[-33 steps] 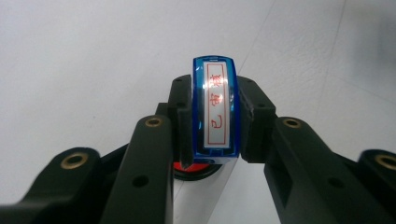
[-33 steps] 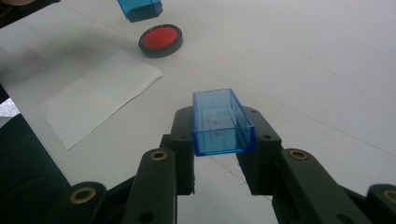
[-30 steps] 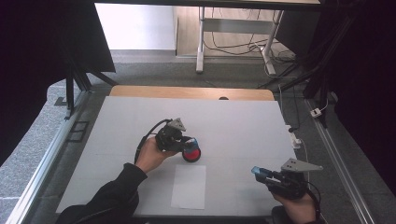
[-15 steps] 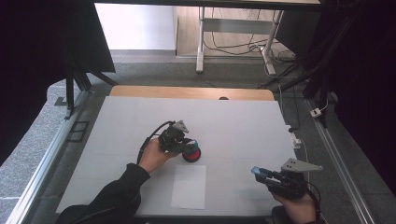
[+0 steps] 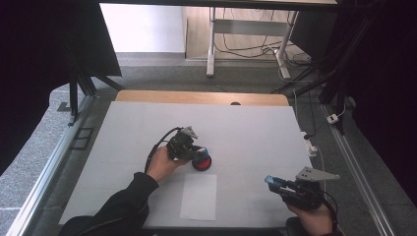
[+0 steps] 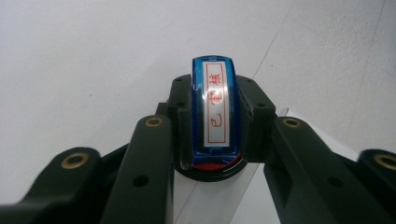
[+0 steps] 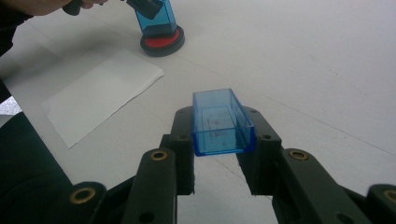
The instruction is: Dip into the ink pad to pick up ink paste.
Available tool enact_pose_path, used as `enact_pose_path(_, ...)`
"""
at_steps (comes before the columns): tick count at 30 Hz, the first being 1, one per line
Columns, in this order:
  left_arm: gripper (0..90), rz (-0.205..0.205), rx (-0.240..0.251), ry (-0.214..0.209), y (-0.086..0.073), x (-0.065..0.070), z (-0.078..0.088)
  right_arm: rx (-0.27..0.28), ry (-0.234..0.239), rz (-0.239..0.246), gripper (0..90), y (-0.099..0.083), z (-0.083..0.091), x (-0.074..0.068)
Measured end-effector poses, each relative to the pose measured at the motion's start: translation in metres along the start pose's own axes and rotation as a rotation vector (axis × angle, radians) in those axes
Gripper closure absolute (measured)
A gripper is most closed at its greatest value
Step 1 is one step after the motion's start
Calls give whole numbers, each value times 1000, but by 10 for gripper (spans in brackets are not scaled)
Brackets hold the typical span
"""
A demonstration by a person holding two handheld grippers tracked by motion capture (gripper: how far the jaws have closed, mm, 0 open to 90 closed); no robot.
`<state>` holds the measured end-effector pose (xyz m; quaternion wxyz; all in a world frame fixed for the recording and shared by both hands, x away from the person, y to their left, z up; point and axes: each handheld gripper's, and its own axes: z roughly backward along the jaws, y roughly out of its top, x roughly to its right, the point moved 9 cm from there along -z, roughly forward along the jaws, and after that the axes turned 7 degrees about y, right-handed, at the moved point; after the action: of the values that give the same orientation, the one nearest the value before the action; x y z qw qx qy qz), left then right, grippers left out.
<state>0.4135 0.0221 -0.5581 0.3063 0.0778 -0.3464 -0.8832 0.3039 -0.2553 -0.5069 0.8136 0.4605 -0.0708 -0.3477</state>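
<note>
The blue stamp is covering most of the red ink pad beneath it, and the left gripper is hiding the stamp's sides in the left gripper view. In the right gripper view, the top edge is cutting off the stamp and the hand above it. The right gripper is masking the lower walls of the blue cap.
</note>
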Motion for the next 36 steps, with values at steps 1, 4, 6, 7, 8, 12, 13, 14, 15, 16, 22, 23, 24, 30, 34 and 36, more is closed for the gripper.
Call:
enact_pose_path(1, 706, -1, 0, 1, 0, 0, 0, 0, 0, 0, 685, 0, 0, 0)
enact_pose_path(4, 707, -26, -7, 16, 0, 1, 0, -1, 0, 0, 685, 0, 0, 0)
enact_pose_path(6, 707, -40, -14, 33, 0, 3, 0, -1, 0, 2, 684, 0, 0, 0)
enact_pose_path(7, 707, -48, -16, 43, 0, 4, 0, -1, 0, 2, 684, 0, 0, 0)
enact_pose_path(8, 708, -52, -19, 50, 0, 5, 0, -1, -1, 1, 685, 0, 0, 0)
enact_pose_path(12, 708, -77, -29, 87, 0, 8, 0, -1, 0, 2, 685, 0, 0, 0)
enact_pose_path(13, 708, -81, -29, 95, 0, 9, 0, -3, 0, 2, 685, 0, 0, 0)
enact_pose_path(14, 708, -84, -32, 101, 0, 9, 0, -1, 0, 2, 684, 0, 0, 0)
enact_pose_path(15, 708, -88, -32, 105, 0, 10, 0, -4, 1, 3, 684, 0, 0, 0)
enact_pose_path(16, 708, -90, -32, 109, 0, 10, 0, -5, 2, 2, 685, 0, 0, 0)
enact_pose_path(22, 708, -95, -37, 125, 1, 12, -1, -6, 2, 3, 685, 0, 0, -1)
enact_pose_path(23, 708, -92, -37, 124, 1, 11, -1, -6, 3, 3, 685, 0, 0, -1)
enact_pose_path(24, 708, -86, -37, 119, 1, 11, -1, -6, 3, 3, 685, 0, 0, -1)
enact_pose_path(30, 708, -27, -29, 72, 0, 7, 0, -3, 2, 1, 684, 0, -1, -1)
enact_pose_path(34, 708, 22, -16, 27, -1, 2, 0, -3, 2, 1, 685, 0, -1, -1)
enact_pose_path(36, 708, 40, -12, 9, -2, 0, 0, -3, 2, 1, 684, 0, -1, -1)
